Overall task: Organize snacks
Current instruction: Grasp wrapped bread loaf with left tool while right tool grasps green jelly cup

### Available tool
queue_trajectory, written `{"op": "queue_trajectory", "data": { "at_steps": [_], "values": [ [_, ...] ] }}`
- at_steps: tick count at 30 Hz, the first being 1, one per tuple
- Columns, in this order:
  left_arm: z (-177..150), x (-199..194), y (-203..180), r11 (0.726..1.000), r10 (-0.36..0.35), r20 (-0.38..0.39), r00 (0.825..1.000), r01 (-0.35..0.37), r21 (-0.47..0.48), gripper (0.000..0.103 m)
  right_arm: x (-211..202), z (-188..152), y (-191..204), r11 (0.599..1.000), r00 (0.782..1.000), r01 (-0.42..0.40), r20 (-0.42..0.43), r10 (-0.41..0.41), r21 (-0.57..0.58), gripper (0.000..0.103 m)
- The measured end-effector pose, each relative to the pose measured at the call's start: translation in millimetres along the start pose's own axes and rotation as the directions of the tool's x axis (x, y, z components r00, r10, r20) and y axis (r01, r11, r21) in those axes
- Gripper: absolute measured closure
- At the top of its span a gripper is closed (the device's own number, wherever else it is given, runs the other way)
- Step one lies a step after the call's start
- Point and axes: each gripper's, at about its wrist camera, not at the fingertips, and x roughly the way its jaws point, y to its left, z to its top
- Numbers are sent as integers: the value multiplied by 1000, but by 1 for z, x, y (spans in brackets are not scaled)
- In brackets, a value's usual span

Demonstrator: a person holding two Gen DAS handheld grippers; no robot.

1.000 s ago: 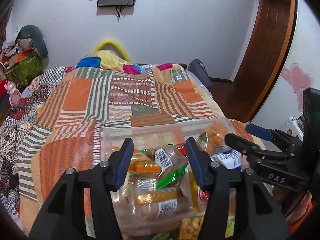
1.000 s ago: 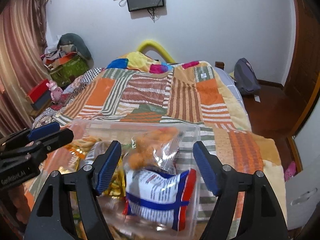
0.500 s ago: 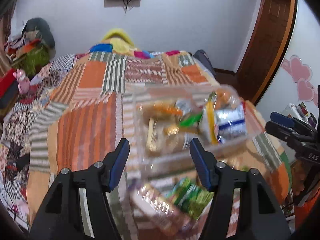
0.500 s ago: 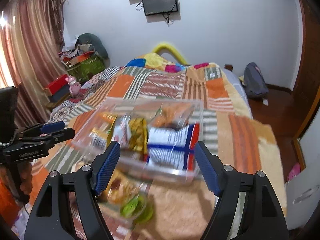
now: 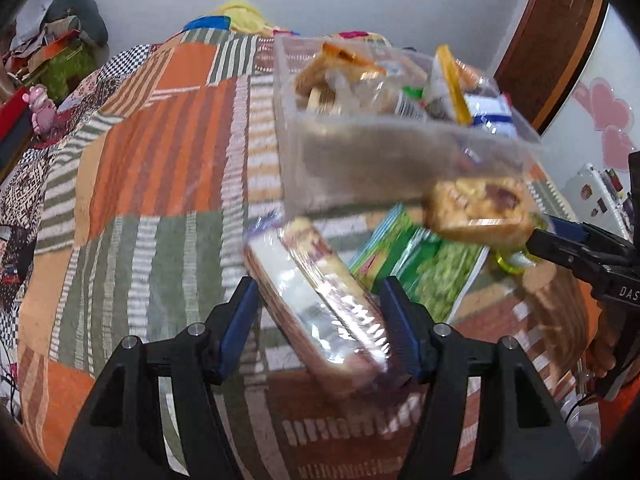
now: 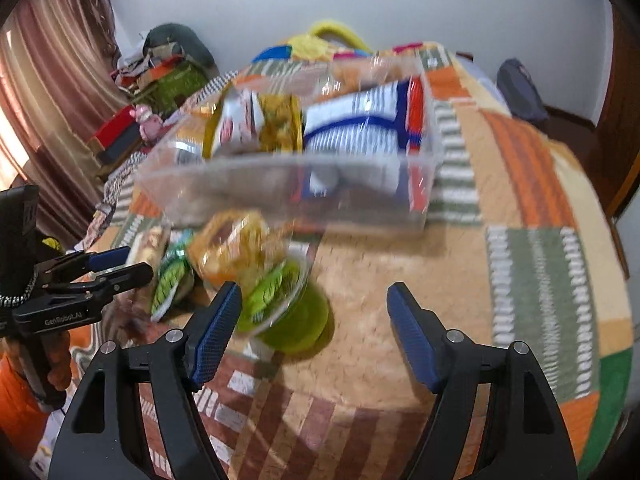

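Observation:
A clear plastic bin (image 5: 360, 160) (image 6: 288, 188) full of snack packets sits on the patchwork bedspread. In front of it lie a long clear-wrapped biscuit pack (image 5: 316, 300), green packets (image 5: 424, 264) (image 6: 170, 280), an orange-yellow snack bag (image 5: 480, 208) (image 6: 236, 244) and a green cup (image 6: 288, 304). My left gripper (image 5: 320, 328) is open, its jaws either side of the biscuit pack's near end. My right gripper (image 6: 314, 328) is open and empty, just in front of the green cup.
The patchwork bedspread (image 5: 160, 160) (image 6: 520, 200) stretches left and back. A door (image 5: 552, 40) and a white cabinet with heart stickers (image 5: 608, 120) stand at the right. Clutter and a pink toy (image 5: 40, 108) lie at the left; a dark bag (image 6: 520, 88) lies on the floor.
Both grippers have drawn back from the bin and lowered. The bin now sits farther away, and the loose packets in front of it have come into view.

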Motion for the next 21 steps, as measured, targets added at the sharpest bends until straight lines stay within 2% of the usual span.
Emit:
{"op": "queue_trajectory", "data": {
  "at_steps": [3,7,11,15,21],
  "values": [
    [-12,6,6,1000,25,-21,999,-25,1,40,9,-3,9,1000,999,-28,-22,28,-14,39],
    [-20,3,18,999,7,-12,1000,-8,-33,40,14,-3,17,999,999,-29,-15,28,-27,50],
    [-25,-2,24,1000,0,1,1000,0,-31,43,12,-4,16,999,999,-40,3,40,-8,53],
    [-30,-6,25,999,-21,11,1000,22,-39,57,6,-10,9,999,999,-48,17,48,5,53],
    [-34,-15,21,1000,6,25,1000,-6,-30,58,-10,-15,4,999,998,-31,54,30,18,54]
  ]
}}
